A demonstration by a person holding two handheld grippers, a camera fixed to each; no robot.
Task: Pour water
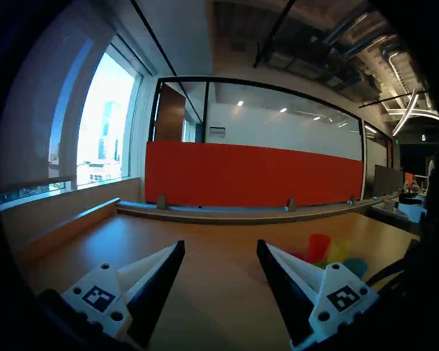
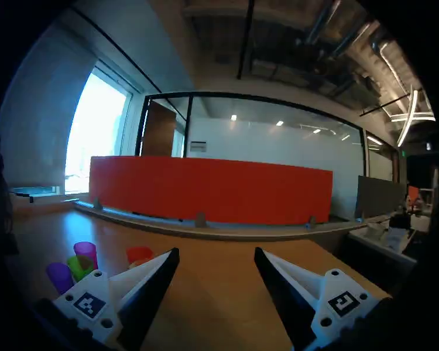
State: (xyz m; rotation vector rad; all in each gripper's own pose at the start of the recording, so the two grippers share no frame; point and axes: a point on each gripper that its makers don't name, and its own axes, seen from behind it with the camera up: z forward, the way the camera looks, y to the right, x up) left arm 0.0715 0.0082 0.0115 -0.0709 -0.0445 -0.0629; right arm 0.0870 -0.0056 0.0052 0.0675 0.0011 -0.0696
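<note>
On the desk point(image 1: 219, 304): a cluster of plastic cups stands between our two tools, well short of the orange screen point(image 1: 249, 175) along the far edge.
Cups, left gripper view: a red cup point(image 1: 319, 245), a yellow cup point(image 1: 339, 250) and a blue cup point(image 1: 356, 267) sit at about 4 o'clock, partly hidden behind one finger.
Cups, right gripper view: a purple cup point(image 2: 59, 276), a green cup point(image 2: 79, 267), a pink cup point(image 2: 86, 253) and the red cup point(image 2: 139, 255) sit at about 8 o'clock, just beside one finger.
Left gripper point(image 1: 220, 244): its fingers are spread wide with nothing between them, pointing across bare wood at 12 o'clock.
Right gripper point(image 2: 216, 251): its fingers are also spread wide and hold nothing.
Water: we cannot tell which cup, if any, is filled.
Step in hand: we judge this to be the start of the task. No cup is grasped yet, and both tools point past the cluster.
Next move: we would turn one tool toward the cluster, pick out a cup standing clear of its neighbours, and close gently on its wall. The cups are crowded and look light, so a nudge could topple one.
</note>
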